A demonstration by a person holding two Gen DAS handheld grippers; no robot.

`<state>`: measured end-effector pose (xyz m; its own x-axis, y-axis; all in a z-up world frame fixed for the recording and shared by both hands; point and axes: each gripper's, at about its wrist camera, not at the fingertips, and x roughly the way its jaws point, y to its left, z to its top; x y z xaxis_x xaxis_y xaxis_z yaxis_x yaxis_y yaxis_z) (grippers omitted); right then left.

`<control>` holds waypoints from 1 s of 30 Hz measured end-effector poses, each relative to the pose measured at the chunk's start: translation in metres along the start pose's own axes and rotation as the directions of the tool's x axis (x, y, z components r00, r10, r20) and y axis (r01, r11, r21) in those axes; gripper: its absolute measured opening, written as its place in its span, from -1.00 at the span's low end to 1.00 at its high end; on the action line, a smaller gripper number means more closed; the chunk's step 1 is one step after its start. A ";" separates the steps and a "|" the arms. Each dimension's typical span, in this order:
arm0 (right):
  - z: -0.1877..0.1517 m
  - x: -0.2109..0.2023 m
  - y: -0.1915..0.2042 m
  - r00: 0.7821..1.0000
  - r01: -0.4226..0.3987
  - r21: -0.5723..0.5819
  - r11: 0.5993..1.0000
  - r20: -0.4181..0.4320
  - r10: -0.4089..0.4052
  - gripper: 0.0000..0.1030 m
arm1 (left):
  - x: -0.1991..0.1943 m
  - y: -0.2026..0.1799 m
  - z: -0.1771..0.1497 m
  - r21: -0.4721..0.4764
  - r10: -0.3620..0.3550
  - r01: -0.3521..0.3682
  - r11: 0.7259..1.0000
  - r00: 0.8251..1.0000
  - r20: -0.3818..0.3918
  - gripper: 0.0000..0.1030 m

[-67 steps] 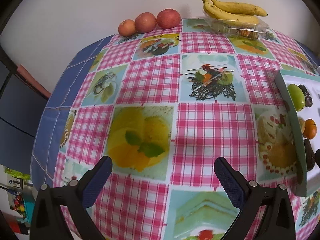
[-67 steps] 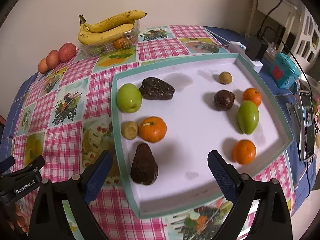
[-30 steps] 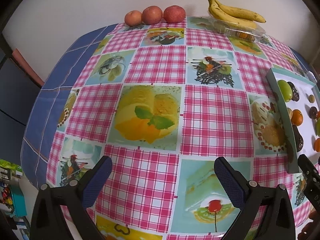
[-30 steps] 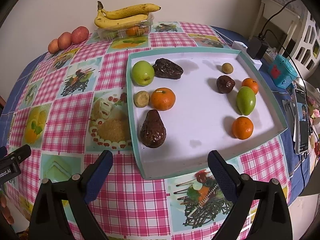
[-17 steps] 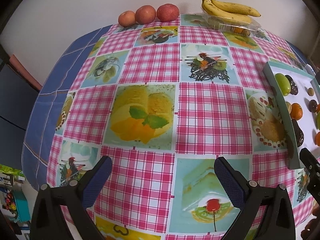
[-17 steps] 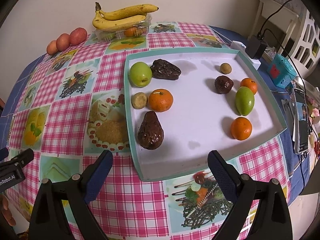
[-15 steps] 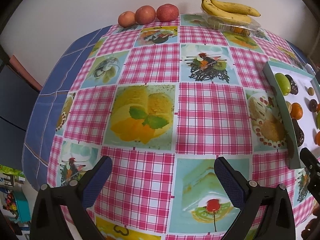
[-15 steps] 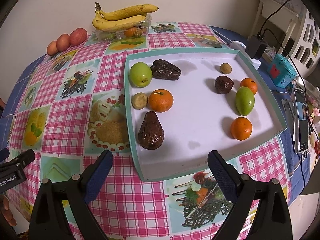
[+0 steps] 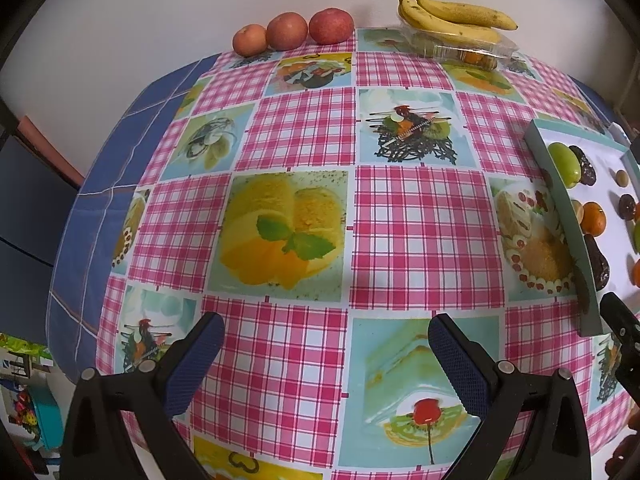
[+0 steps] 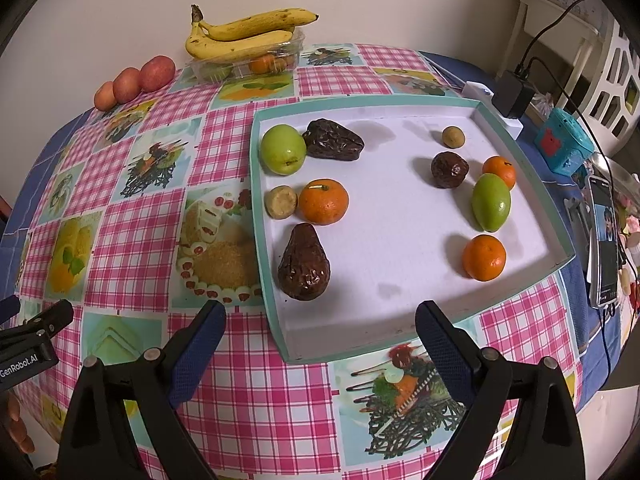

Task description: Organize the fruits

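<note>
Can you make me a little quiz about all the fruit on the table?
1. True or false: the bananas lie inside the tray.
2. How many oranges are in the tray?
3. Which sits beside the green apple? A) a dark wrinkled fruit B) a red apple C) a phone

Key:
1. False; they rest on a clear plastic container by the wall.
2. Three.
3. A. Both hand-held grippers, left and right, are open and empty.
</note>
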<state>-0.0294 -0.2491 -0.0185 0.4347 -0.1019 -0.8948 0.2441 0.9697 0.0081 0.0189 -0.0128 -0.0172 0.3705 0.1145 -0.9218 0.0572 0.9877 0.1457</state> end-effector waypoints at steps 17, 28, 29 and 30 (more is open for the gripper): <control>0.000 0.000 0.001 1.000 0.000 -0.004 1.000 -0.004 0.000 0.86 | -0.001 0.000 0.000 -0.005 -0.008 0.008 1.000 1.000 0.003 1.00; 0.000 0.000 0.000 1.000 -0.004 -0.009 1.000 -0.006 0.004 0.86 | -0.001 0.000 0.000 -0.004 -0.009 0.009 1.000 1.000 0.003 1.00; 0.000 0.001 0.000 1.000 -0.004 -0.010 1.000 -0.007 0.004 0.86 | 0.000 0.000 0.000 -0.003 -0.009 0.009 1.000 1.000 0.003 1.00; -0.001 0.001 0.000 1.000 -0.004 -0.012 1.000 -0.009 0.004 0.86 | 0.000 0.000 0.000 -0.003 -0.009 0.009 1.000 1.000 0.003 1.00</control>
<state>-0.0295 -0.2492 -0.0196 0.4276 -0.0963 -0.8988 0.2321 0.9727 0.0061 0.0189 -0.0124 -0.0168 0.3726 0.1055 -0.9220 0.0577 0.9890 0.1365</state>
